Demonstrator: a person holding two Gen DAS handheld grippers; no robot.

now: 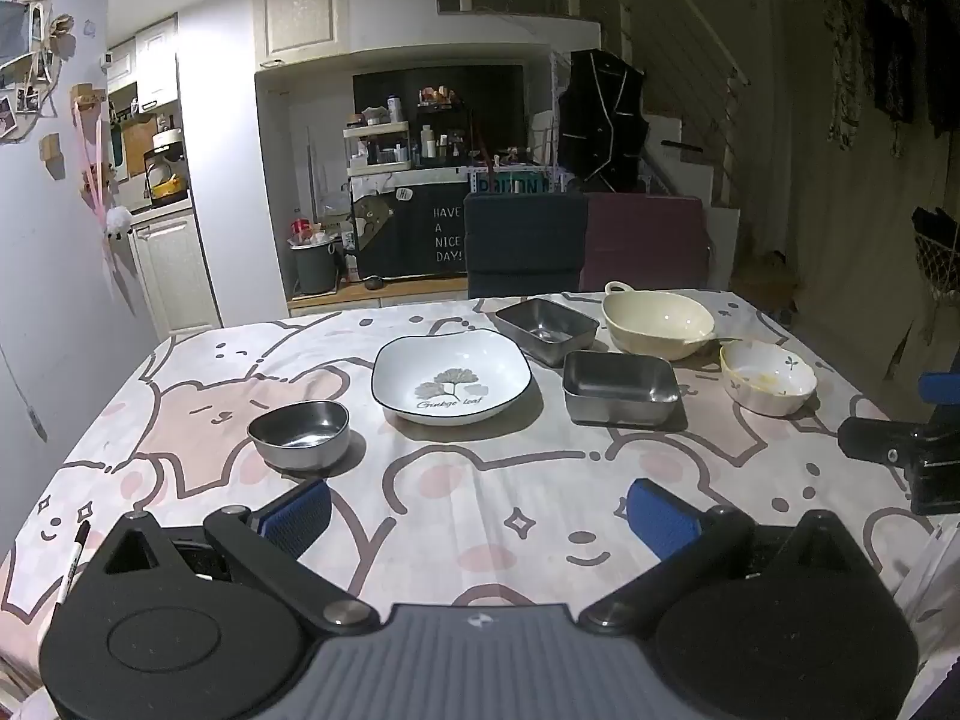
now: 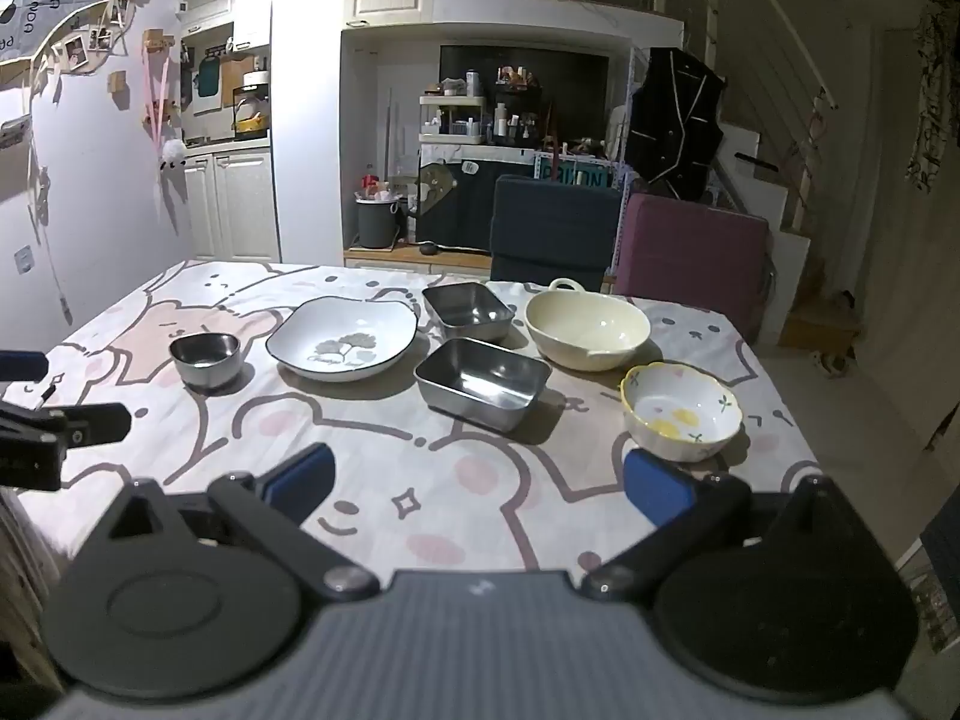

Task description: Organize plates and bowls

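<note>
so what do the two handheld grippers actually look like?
Both match: left gripper and right gripper have black linkage arms with silver pivot bolts, blue textured finger pads, rounded black side housings, and a grey ribbed centre body. No cables or sleeves visible.

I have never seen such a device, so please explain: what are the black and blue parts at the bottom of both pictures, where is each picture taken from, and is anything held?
There is no robot here. A person holds one hand tool in each hand, and each tool carries a wide-angle camera looking forward along its two blue-padded jaws. One picture comes from the left gripper, the other from the right gripper. Both stand open and hold nothing.

On the table, under a cartoon bear cloth, lie six dishes: a round steel bowl, a white leaf plate, two steel trays, a cream bowl and a small flowered bowl. A black marker lies at the left edge.
</note>
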